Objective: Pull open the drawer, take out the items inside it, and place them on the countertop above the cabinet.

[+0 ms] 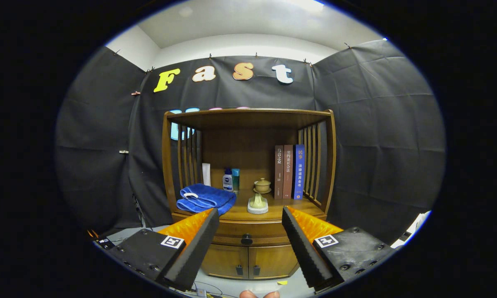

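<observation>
While the gripper (250, 236) hangs spread and empty at lower centre, the drawer (248, 232) with its knob (247, 239) looks closed.

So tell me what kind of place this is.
Probably a staged recording booth, not a real home: black cloth walls clipped up around one wooden cabinet dressed with books and a folded blue towel. The open gripper faces its closed drawer.
</observation>
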### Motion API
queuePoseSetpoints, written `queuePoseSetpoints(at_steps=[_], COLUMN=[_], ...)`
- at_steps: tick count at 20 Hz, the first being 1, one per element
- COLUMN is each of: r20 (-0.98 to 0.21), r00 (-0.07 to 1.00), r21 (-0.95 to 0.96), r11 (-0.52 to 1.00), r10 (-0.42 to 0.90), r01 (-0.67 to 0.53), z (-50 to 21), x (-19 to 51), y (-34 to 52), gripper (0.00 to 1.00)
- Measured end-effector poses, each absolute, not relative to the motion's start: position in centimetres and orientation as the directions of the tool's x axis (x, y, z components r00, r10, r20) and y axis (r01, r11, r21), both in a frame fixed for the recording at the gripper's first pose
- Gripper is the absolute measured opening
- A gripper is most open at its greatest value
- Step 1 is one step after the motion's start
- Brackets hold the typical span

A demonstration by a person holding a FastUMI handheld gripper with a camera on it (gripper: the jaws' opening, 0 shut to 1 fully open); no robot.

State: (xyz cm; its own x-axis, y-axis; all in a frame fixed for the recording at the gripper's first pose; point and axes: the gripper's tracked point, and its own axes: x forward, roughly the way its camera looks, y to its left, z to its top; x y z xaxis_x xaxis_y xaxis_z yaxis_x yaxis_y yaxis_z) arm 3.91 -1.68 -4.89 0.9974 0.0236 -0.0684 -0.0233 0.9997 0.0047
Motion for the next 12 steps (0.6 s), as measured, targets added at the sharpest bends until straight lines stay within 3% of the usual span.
queuePoseSetpoints(at_steps=[12], r20=[-0.079], r00=[0.997], r21=[0.020], r11=[1.000], r10=[0.021], r01=[-0.020], z=[-5.58], x=[4.06], y=[-1.43], gripper=[0.99])
